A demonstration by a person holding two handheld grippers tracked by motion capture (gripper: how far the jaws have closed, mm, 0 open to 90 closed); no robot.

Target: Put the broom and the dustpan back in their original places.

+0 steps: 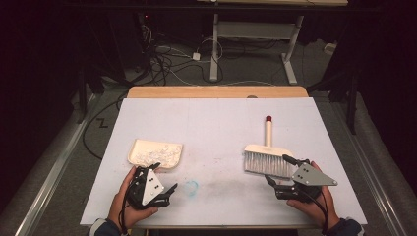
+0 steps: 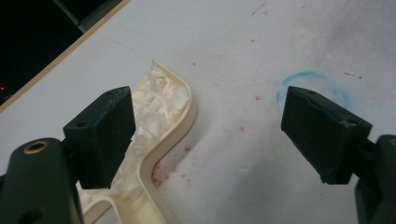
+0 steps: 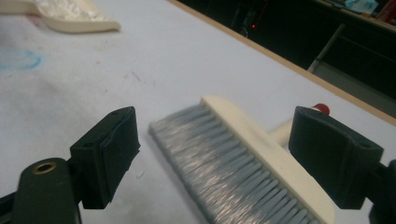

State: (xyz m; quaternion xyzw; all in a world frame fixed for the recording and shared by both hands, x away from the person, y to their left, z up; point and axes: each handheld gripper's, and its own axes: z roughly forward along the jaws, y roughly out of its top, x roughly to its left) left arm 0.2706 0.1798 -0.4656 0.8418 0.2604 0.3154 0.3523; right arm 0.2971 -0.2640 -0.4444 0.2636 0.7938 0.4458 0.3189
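Both hand-held grippers gape wide: left hand-held gripper (image 2: 208,135) w/ dustpan (image 2: 170,116) by one jaw, right hand-held gripper (image 3: 215,158) straddling brush (image 3: 243,158) on surface (image 1: 216,128).

Readable text: I can make out none, in any of my views.
Dustpan (image 1: 155,153): I see no label or brand on it.
Brush (image 1: 268,156): plain cream back and handle, no lettering.
Counter (image 1: 216,123): near the dustpan, one blue scribbled ring (image 1: 191,187), not a letter or number.
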